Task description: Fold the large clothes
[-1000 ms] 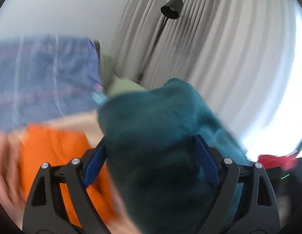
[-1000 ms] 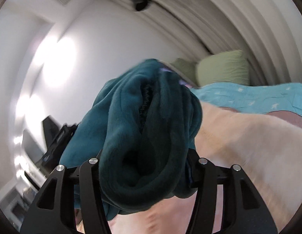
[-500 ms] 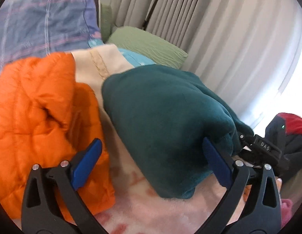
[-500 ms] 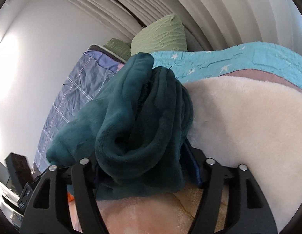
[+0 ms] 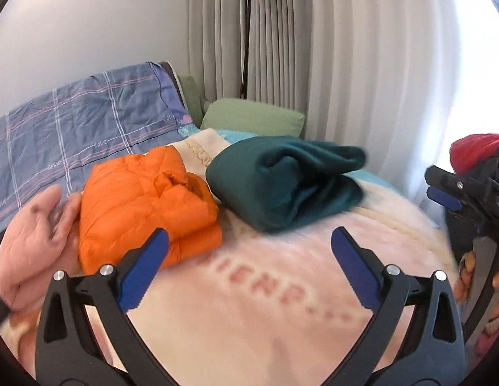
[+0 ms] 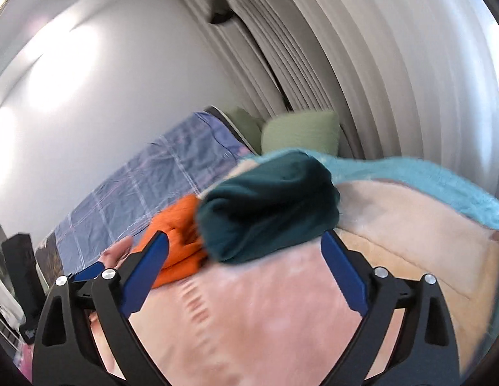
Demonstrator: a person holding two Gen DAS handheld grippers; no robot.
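A folded dark teal fleece garment [image 5: 284, 180] [image 6: 268, 209] lies on the pale pink blanket [image 5: 265, 305] [image 6: 249, 321]. Beside it on the left sits a folded orange puffer jacket [image 5: 143, 206] [image 6: 175, 241]. My left gripper [image 5: 249, 263] stands wide open, drawn back from the teal bundle, nothing between its blue pads. My right gripper [image 6: 246, 267] has its jaws opening, wide apart, just short of the teal bundle and clear of it. The right gripper also shows at the right edge of the left wrist view [image 5: 448, 189].
A hand [image 5: 37, 234] rests at the left by the orange jacket. Behind are a blue checked bedcover [image 5: 82, 132], green pillows [image 5: 252, 117], a turquoise blanket [image 6: 410, 173], a black floor lamp [image 5: 246, 32] and pale curtains [image 5: 346, 64].
Both grippers let go of the teal garment and pulled back toward me; it now lies folded on the blanket beside the orange jacket. Both sets of jaws widened.
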